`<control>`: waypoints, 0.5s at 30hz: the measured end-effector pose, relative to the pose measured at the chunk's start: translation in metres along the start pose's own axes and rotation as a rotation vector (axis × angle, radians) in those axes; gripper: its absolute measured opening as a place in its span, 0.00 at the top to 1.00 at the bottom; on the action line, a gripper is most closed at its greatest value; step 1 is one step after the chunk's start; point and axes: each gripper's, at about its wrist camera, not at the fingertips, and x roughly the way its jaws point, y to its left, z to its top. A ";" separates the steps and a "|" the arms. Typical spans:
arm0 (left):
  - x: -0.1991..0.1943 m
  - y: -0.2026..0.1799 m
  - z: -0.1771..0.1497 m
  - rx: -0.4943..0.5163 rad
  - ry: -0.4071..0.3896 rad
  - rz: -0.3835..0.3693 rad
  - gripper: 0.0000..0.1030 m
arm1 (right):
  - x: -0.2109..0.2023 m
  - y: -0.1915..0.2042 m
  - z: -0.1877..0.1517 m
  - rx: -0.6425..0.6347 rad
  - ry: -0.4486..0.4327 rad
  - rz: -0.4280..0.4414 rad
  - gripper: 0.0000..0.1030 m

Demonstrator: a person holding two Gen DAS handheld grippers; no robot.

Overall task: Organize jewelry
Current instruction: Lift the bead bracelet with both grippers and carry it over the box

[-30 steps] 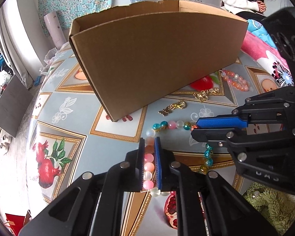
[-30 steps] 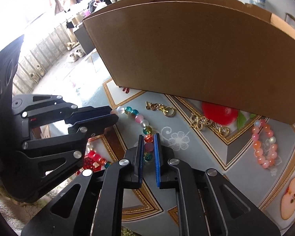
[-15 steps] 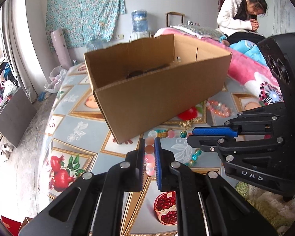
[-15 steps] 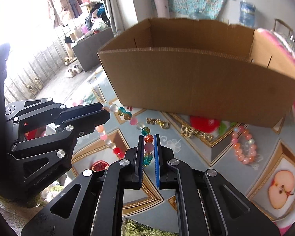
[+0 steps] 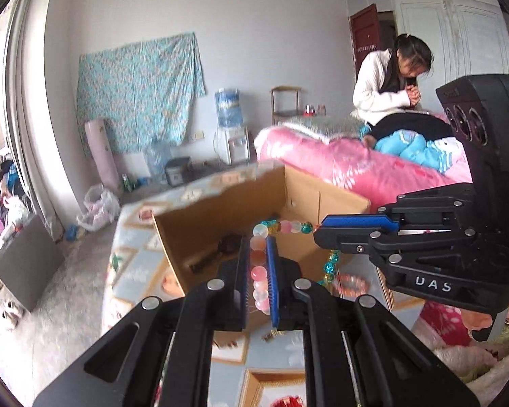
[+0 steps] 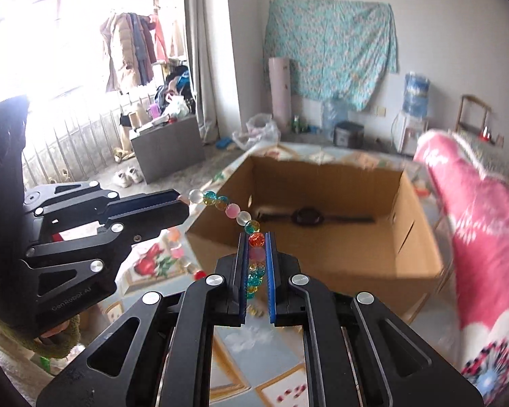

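Note:
A bead necklace [image 5: 281, 226] of pink, white, teal and orange beads hangs stretched between both grippers, lifted off the table. My left gripper [image 5: 257, 247] is shut on its pink and white end. My right gripper [image 6: 256, 239] is shut on the orange and teal beads of the same necklace [image 6: 232, 208]. Both hold it at the near rim of the open cardboard box [image 6: 383, 247], which also shows in the left wrist view [image 5: 220, 213]. A dark wristwatch [image 6: 308, 216] lies on the box floor.
The table wears a fruit-print cloth [image 6: 152, 264]. A pink bead bracelet [image 5: 351, 283] lies on it beside the box. A pink quilt [image 6: 478, 224] rises at the right. A person [image 5: 390, 84] sits on the bed behind.
Both grippers have risen with the necklace from the tablecloth to the height of the box's rim. The box interior and watch have come into view.

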 end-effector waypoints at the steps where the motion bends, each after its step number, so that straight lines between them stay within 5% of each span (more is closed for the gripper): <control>1: -0.001 0.001 0.007 0.010 -0.020 0.011 0.91 | -0.001 -0.002 0.007 -0.016 -0.018 -0.004 0.93; 7: 0.012 0.016 0.047 0.037 -0.085 0.046 0.91 | 0.022 -0.015 0.048 -0.054 -0.040 0.014 0.93; 15: 0.072 0.049 0.075 -0.017 0.045 0.013 0.91 | 0.082 -0.058 0.079 0.070 0.128 0.177 0.93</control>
